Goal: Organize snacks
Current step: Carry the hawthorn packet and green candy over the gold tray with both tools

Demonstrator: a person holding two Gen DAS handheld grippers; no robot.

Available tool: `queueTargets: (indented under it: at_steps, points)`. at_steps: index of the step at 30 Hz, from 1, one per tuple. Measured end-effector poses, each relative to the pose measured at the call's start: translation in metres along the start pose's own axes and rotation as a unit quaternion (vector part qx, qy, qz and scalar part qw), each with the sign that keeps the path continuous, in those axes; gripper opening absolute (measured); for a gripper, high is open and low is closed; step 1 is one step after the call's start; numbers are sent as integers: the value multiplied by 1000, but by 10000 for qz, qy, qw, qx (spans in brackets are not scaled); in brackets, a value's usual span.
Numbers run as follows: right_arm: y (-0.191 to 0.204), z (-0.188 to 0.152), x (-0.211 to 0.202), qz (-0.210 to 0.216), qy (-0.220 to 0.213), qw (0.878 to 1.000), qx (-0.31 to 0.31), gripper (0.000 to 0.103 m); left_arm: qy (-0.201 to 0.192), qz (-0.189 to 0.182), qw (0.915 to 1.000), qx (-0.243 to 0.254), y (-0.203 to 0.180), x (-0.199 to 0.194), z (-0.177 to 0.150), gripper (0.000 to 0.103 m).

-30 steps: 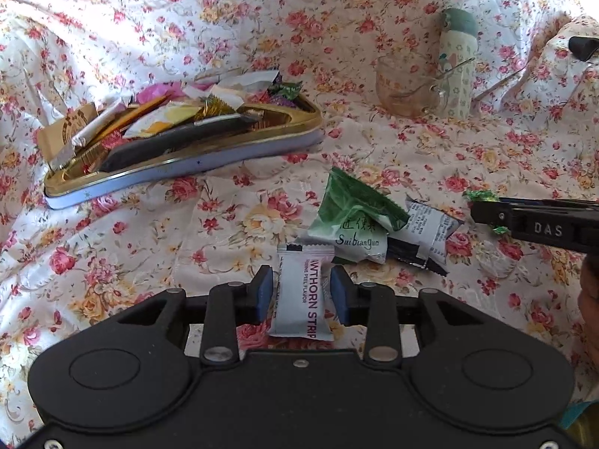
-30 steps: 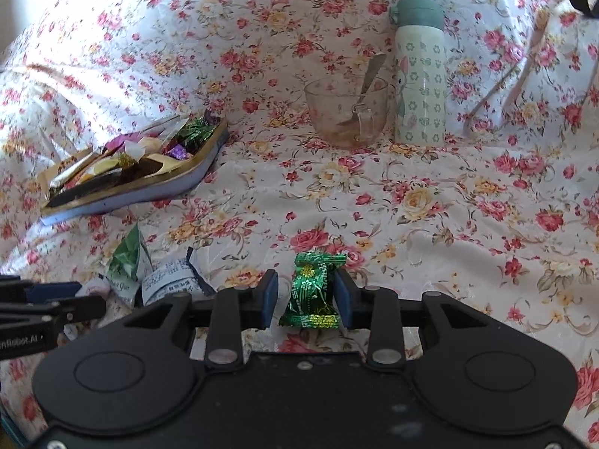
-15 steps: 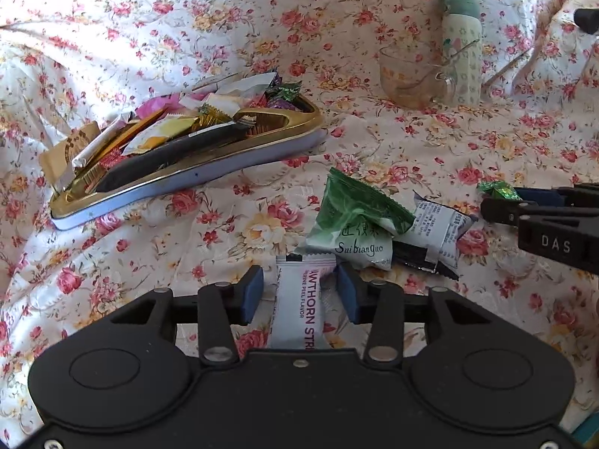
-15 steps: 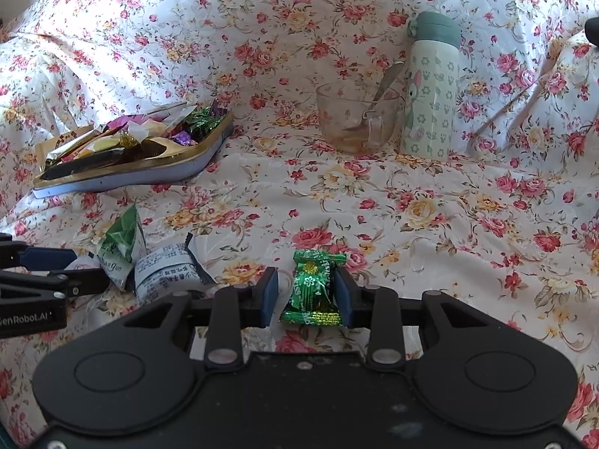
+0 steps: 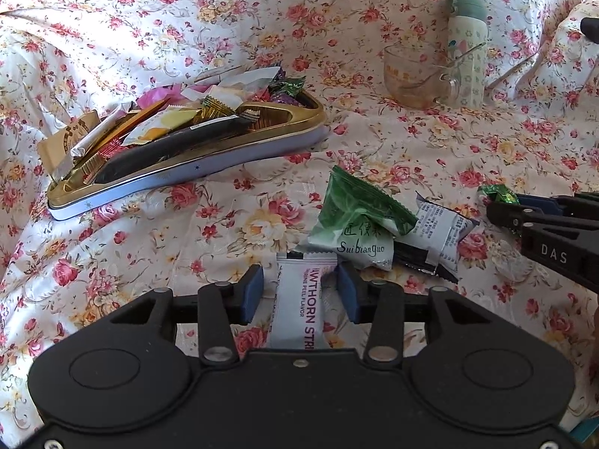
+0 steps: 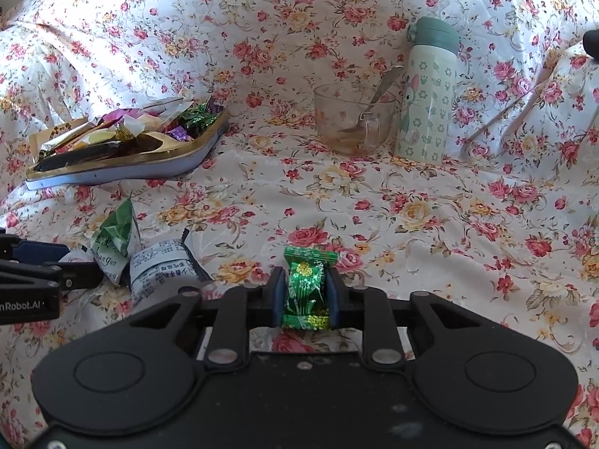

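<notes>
Our right gripper (image 6: pixel 302 292) has just closed, pads pinching the green foil candy (image 6: pixel 305 287) down on the cloth. Left gripper (image 5: pixel 299 292) has its jaws spread, white hawthorn strip (image 5: pixel 299 299) lying loose between them. We reckon lift the candy straight up, then carry it over to the gold tin (image 6: pixel 187 153), well apart at the back left and already heaped, so drop it gently.

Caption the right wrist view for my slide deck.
Right gripper shut on shiny green foil candy above floral cloth.
</notes>
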State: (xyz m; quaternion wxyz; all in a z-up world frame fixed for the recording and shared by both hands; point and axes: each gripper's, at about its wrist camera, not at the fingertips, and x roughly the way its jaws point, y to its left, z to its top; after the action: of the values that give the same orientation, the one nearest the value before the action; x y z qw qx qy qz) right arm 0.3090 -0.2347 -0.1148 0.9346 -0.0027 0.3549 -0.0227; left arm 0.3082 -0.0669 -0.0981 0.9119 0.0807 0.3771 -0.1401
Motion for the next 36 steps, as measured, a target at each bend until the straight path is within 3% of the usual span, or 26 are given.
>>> queueTargets:
  at_steps: [8,17,25,36]
  points:
    - [1,4,-7,-57,128,9999,-35,19,0,-51,10000,-30,2,0,0,52]
    - [-10,9,-44,221,21,9953,940,19,-53,-118,9999,-89,4,-2,-1,51]
    - [-12,-3,-74,453,-30,9890,1407,19,-73,-210,9997,-58,4,-10,-6,32]
    - [-3,-22,-109,595,-67,9866,1520,19,263,-218,9976,-603,13,-25,-8,30]
